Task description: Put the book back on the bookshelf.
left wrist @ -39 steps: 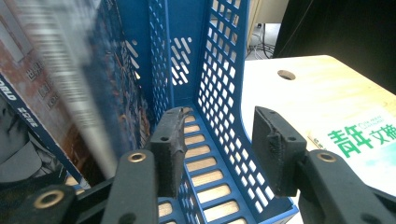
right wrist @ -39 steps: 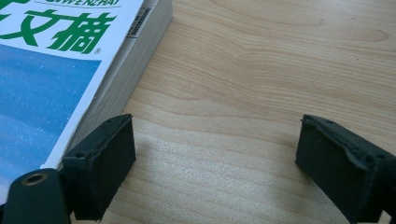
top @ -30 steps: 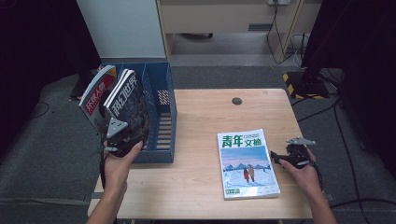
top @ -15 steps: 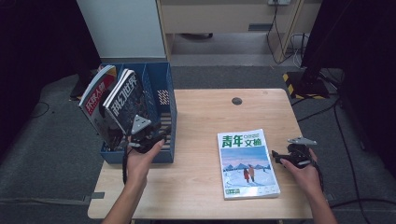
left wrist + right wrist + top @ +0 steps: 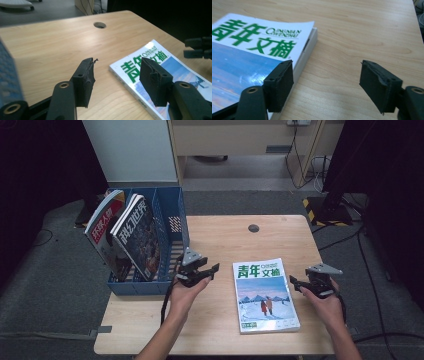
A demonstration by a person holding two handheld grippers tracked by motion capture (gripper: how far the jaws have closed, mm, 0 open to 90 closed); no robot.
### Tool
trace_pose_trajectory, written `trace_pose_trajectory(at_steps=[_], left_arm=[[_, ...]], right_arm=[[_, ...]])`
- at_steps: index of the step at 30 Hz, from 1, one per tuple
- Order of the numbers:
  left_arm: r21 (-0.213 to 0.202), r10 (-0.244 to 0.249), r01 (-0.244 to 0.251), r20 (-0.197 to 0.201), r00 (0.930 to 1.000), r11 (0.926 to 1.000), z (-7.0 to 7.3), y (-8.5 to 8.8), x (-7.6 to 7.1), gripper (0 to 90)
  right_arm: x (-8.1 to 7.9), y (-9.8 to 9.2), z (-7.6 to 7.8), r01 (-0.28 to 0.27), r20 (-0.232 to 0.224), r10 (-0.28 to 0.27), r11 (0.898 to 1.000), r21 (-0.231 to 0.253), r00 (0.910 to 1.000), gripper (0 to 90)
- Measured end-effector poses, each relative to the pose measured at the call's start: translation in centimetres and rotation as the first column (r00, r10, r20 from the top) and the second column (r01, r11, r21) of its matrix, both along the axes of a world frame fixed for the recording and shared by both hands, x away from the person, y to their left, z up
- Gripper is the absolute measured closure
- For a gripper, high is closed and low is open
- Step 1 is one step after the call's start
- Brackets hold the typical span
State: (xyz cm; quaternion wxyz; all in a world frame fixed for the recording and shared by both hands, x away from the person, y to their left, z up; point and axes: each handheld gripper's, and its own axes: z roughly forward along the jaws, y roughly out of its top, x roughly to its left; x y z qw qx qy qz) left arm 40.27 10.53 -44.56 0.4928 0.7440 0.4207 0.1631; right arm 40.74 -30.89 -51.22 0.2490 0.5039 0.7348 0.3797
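Slippage is the likely hazard: the glossy green-and-blue paperback magazine (image 5: 265, 295) lies flat mid-counter, the open, empty left gripper (image 5: 200, 271) at its nine o'clock and the right gripper (image 5: 303, 285), jaws just narrowing on nothing, at three o'clock, could push it aside.

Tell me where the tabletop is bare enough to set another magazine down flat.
Best patch: the far half of the table, between the blue file rack and the far right corner, broken only by the cable hole. The near-left corner is also bare. The middle is crowded: left gripper, green-titled magazine and right gripper sit side by side.
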Motion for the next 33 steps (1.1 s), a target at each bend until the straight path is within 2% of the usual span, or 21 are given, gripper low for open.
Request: trace_pose_trajectory(at_steps=[3, 6, 7, 10, 15, 17, 21, 26, 29, 33], left_arm=[[0.011, -0.032, 0.032, -0.026, 0.9992, 0.9994, -1.2, -1.9, 0.1, 44.0], [-0.002, -0.053, 0.053, -0.045, 0.9976, 0.9986, -2.0, -2.8, 0.1, 42.8], [-0.003, -0.062, 0.062, -0.058, 0.9964, 0.9981, -2.7, -3.5, 0.0, 42.8], [-0.002, -0.088, 0.088, -0.097, 0.9914, 0.9961, -4.3, -4.5, -0.3, 41.0], [0.023, -0.12, 0.124, -0.145, 0.9822, 0.992, -6.2, -5.2, -1.2, 37.5], [0.033, -0.126, 0.133, -0.152, 0.9803, 0.9906, -6.8, -5.3, -1.3, 36.4], [0.045, -0.125, 0.135, -0.169, 0.9775, 0.9899, -7.4, -5.4, -1.4, 30.3], [0.044, -0.156, 0.169, -0.212, 0.9649, 0.9847, -8.2, -6.1, -1.5, 24.3], [0.052, -0.167, 0.184, -0.233, 0.9579, 0.9815, -8.6, -6.6, -1.7, 22.0], [0.047, -0.168, 0.183, -0.232, 0.958, 0.9819, -8.7, -6.7, -1.8, 20.3]], right_arm=[[-0.1, 0.2, 0.5, -0.019, 0.015, 0.019, 1.0, 0.023, 0.9997, 31.8], [-0.2, 0.4, 0.5, -0.037, 0.018, 0.036, 0.999, 0.028, 0.9992, 32.8], [-0.2, 0.5, 0.6, -0.045, 0.02, 0.044, 0.999, 0.029, 0.9988, 32.9], [-0.1, 1.1, 0.4, -0.08, 0.003, 0.08, 0.995, 0.067, 0.9968, 30.4], [-0.1, 2.2, -0.1, -0.126, -0.03, 0.129, 0.989, 0.079, 0.9912, 23.2], [-0.1, 2.8, -0.5, -0.144, -0.056, 0.148, 0.987, 0.077, 0.9873, 20.8], [0.0, 3.3, -0.9, -0.156, -0.082, 0.163, 0.985, 0.079, 0.9833, 16.1], [0.2, 4.1, -1.7, -0.191, -0.137, 0.2, 0.979, 0.076, 0.9702, 9.5], [0.2, 4.3, -1.8, -0.188, -0.139, 0.2, 0.978, 0.09, 0.9699, 8.9], [0.2, 4.4, -2.1, -0.191, -0.152, 0.209, 0.973, 0.127, 0.9659, 8.9]])
